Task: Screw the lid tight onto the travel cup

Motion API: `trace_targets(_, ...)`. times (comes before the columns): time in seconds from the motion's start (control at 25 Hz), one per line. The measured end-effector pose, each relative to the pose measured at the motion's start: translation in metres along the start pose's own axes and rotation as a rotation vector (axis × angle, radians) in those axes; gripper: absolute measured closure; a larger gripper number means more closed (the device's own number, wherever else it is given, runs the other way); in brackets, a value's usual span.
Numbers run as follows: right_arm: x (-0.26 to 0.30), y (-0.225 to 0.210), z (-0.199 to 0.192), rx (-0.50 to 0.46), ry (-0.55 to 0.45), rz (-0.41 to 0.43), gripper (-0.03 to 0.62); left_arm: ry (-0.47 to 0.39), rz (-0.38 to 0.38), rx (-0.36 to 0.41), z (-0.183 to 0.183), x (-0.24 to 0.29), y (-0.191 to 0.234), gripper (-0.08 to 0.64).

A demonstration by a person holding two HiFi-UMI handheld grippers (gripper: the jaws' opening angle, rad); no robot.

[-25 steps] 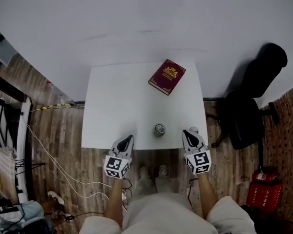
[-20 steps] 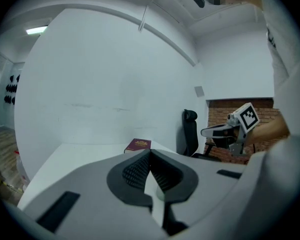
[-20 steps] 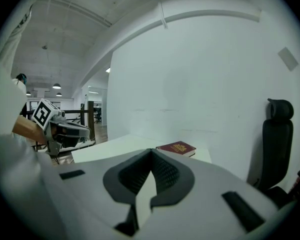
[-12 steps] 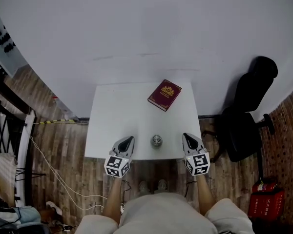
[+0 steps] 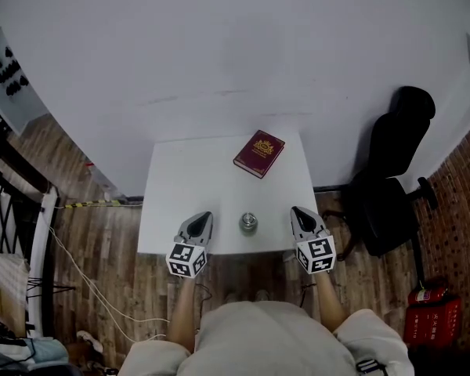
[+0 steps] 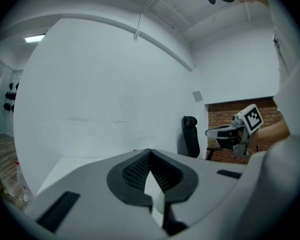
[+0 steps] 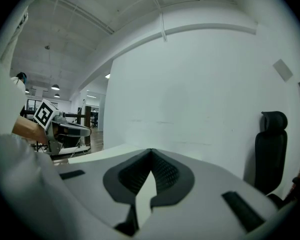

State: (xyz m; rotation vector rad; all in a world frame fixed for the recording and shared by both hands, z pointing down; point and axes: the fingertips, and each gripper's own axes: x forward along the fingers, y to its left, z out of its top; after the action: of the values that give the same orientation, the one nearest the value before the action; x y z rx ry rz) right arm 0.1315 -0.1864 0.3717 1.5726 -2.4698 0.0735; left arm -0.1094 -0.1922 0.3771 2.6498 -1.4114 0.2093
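Standing upright near the front edge of the white table (image 5: pixel 172 180), travel cup (image 5: pixel 248 226) sits about midway between left gripper (image 5: pixel 204 218) and right gripper (image 5: pixel 297 212), both clenched empty, neither touching it; lid (image 5: pixel 248 221) seemingly already on top.

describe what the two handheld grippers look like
The left gripper and right gripper are alike: light grey and tapering, with dark ribbed pads lining a V-shaped mouth. Each carries a white cube printed with black square markers at its rear end. The person wears a pale top.
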Motion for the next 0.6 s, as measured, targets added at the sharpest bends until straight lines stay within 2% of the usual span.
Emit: trace_targets(0.6, -0.0109, -0.004, 0.0013, -0.002, -0.006, -0.025, 0.594, 0.003, 0.008, -0.011, -0.0056, -0.0066, -0.0032, 0.552)
